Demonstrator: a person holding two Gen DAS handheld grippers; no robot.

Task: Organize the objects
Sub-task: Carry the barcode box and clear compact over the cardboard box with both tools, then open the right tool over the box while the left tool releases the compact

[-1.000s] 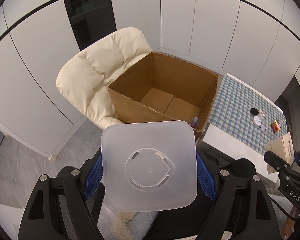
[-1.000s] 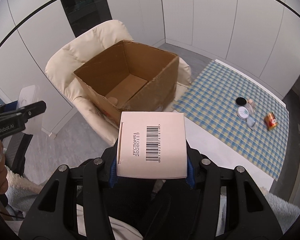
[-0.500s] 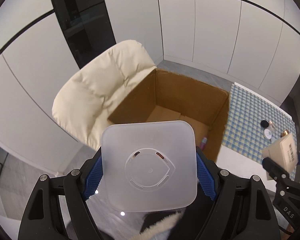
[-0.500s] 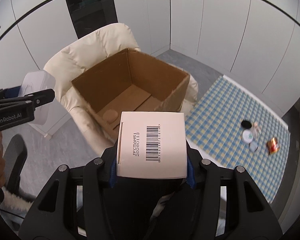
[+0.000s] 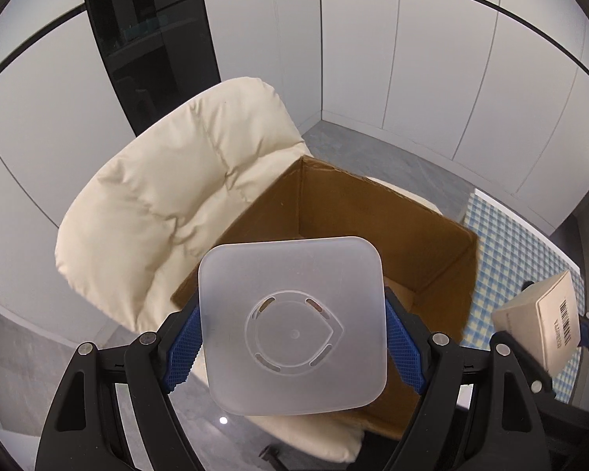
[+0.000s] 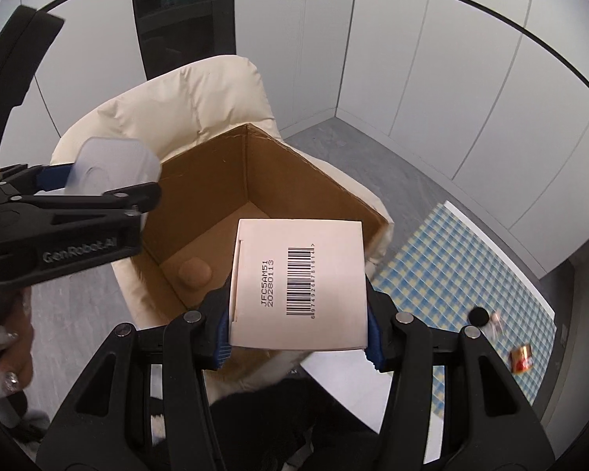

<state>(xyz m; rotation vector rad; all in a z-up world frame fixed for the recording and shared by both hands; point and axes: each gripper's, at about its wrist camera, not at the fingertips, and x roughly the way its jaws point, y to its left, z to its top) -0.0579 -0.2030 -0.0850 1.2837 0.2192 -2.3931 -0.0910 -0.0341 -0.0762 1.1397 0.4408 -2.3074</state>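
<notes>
A frosted plastic container (image 5: 292, 324) is clamped between the blue pads of the left tongs (image 5: 292, 337), its base turned toward the camera. A white barcoded carton (image 6: 298, 282) is gripped tight in the right tongs (image 6: 298, 325). Both items are held above an open cardboard box (image 6: 216, 192), seen at twelve o'clock from each. The box is seated on a cream padded chair (image 5: 169, 204). At four o'clock, small items are scattered on a bench with a checked cloth (image 6: 447, 259).
</notes>
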